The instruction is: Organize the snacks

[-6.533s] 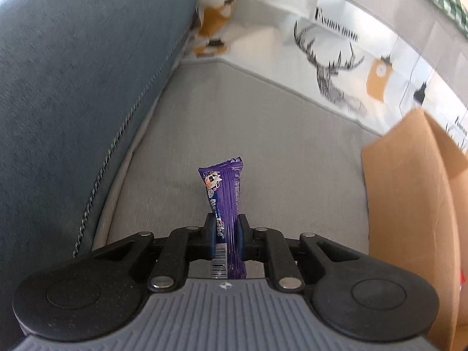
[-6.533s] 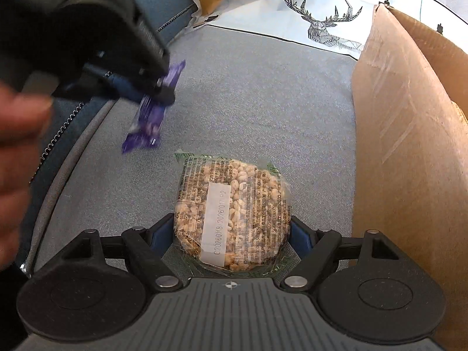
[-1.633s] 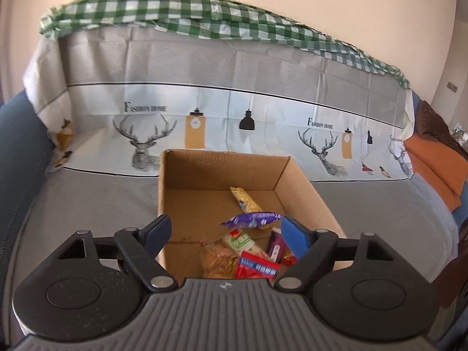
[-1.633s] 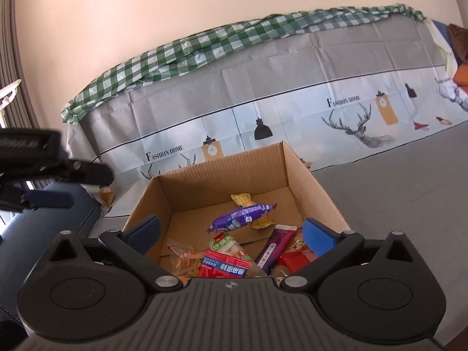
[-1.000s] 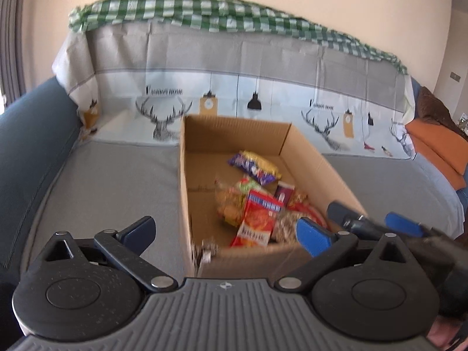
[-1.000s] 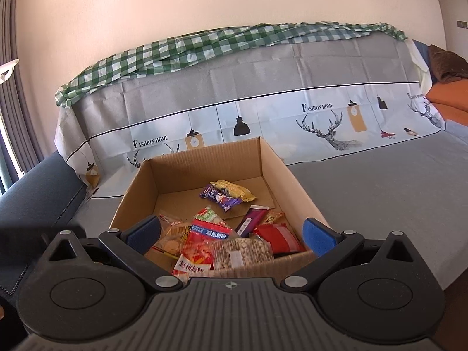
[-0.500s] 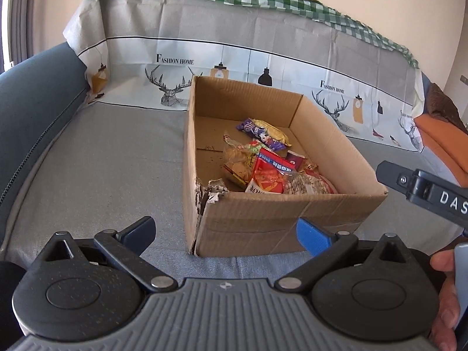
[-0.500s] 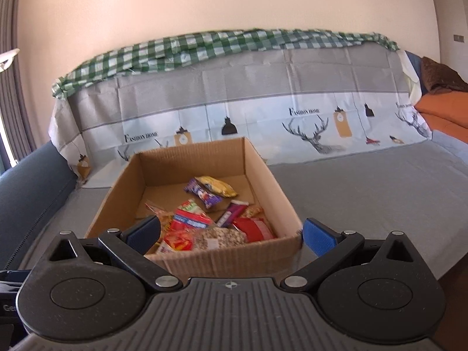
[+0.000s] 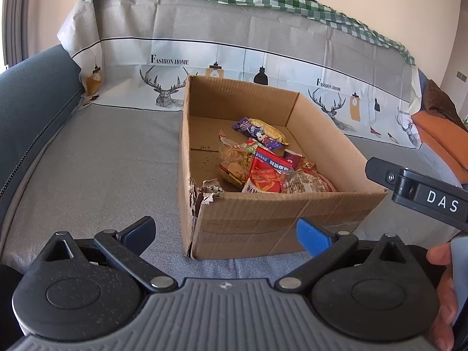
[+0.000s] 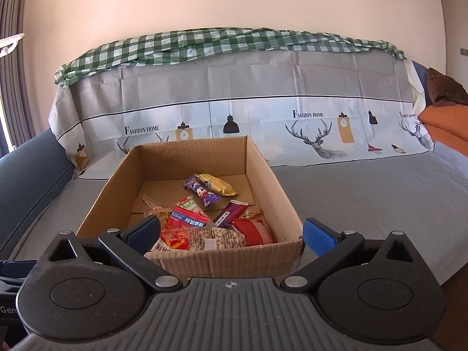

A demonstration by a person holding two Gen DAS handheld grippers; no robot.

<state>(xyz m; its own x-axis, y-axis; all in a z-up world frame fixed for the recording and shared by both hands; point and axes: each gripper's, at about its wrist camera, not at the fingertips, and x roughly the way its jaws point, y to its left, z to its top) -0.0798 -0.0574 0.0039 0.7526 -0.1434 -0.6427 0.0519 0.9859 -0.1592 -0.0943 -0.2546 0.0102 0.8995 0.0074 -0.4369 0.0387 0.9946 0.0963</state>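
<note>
Left wrist: my left gripper is spread wide with nothing between the fingers. 6.5 s ago it was clamped on the purple bar; that bar now lies in the box, at the far end, against a yellow pack. Over the last 1.6 s I've backed off: then I was right over the box looking in, now its whole near wall shows, torn corner on the left. Sofa seat left of the box is bare. My right gripper's body and a hand show right of the box.

Right wrist: my right gripper is also fully open and empty. The peanut pack it held 6.5 s ago sits in the box just behind the near wall, beside red packs. This view has pulled back too. Seat right of the box is bare.

Judgement: both drops done, no loose snacks in view, task looks finished or nearly so.
</note>
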